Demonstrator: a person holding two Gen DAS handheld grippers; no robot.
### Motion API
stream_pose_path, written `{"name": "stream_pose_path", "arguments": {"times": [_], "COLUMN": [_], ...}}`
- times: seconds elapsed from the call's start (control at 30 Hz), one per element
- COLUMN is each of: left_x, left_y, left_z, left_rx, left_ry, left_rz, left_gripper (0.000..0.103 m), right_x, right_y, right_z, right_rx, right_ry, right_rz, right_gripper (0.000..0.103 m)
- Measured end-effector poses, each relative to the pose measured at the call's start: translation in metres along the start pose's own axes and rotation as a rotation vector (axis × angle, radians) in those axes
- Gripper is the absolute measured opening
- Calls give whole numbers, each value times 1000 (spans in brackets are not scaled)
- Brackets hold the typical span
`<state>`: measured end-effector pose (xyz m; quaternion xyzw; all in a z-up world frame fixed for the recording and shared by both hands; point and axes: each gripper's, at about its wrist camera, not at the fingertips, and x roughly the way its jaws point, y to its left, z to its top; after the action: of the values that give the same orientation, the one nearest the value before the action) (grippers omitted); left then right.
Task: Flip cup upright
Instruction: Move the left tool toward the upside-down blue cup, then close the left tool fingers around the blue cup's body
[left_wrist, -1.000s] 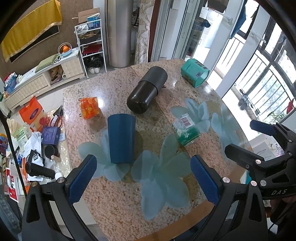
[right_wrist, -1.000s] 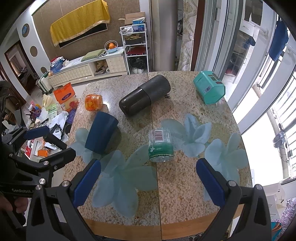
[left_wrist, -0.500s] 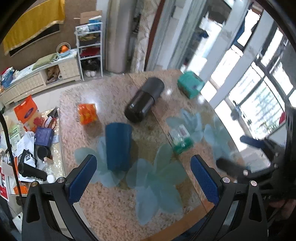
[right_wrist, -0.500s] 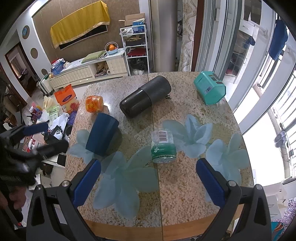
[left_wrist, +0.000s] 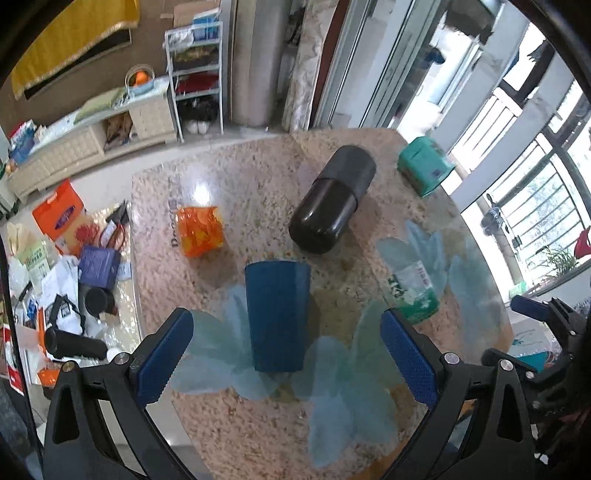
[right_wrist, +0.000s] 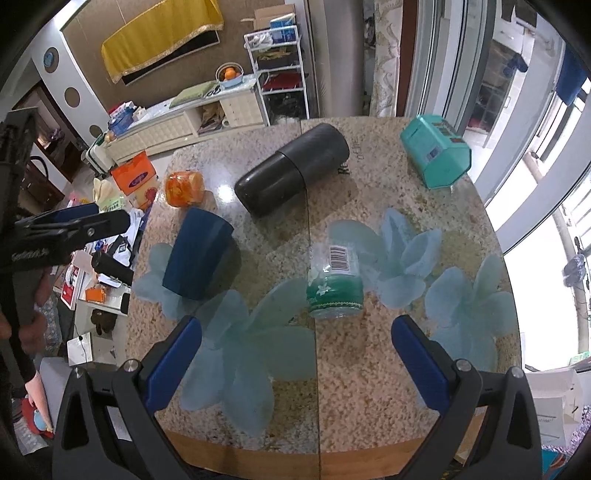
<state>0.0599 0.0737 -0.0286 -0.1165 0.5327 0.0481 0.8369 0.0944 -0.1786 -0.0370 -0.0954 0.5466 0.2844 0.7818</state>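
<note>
A dark blue cup (left_wrist: 277, 314) stands upside down on the speckled stone table (left_wrist: 240, 435), wide rim down; it also shows in the right wrist view (right_wrist: 197, 259). My left gripper (left_wrist: 284, 356) is open and empty, hovering above and just in front of the cup, its blue pads either side of it. My right gripper (right_wrist: 295, 363) is open and empty over the table's front part, right of the cup. The left gripper's fingers (right_wrist: 74, 223) show at the left edge of the right wrist view.
A large black bottle (left_wrist: 331, 205) lies on its side behind the cup. An orange jar (left_wrist: 199, 230), a green-capped clear jar (left_wrist: 415, 291) lying down and a teal box (left_wrist: 424, 170) are also on the table. Cluttered floor lies beyond the left table edge.
My left gripper has shifted so the blue cup sits centred between its fingers and looks nearer. My right gripper has barely moved.
</note>
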Motion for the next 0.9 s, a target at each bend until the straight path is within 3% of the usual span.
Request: {"name": "stream_pose_path", "arguments": {"times": [0.3, 0.5, 0.67, 0.9], "left_x": [71, 109, 130, 154], "left_y": [-9, -6, 8, 17], "left_z": [14, 12, 7, 0], "left_rx": [28, 32, 17, -50], "left_ry": [174, 252, 301, 341], "left_rz": [0, 44, 67, 33], "left_gripper": [101, 102, 102, 98], "right_x": [27, 44, 55, 69], "right_y": [-19, -24, -25, -29], "right_z": [16, 24, 26, 29], "right_rx": [-45, -73, -91, -91], "right_ry": [81, 134, 167, 201], "right_rz": [38, 66, 84, 85], "right_gripper": [103, 103, 103, 103]}}
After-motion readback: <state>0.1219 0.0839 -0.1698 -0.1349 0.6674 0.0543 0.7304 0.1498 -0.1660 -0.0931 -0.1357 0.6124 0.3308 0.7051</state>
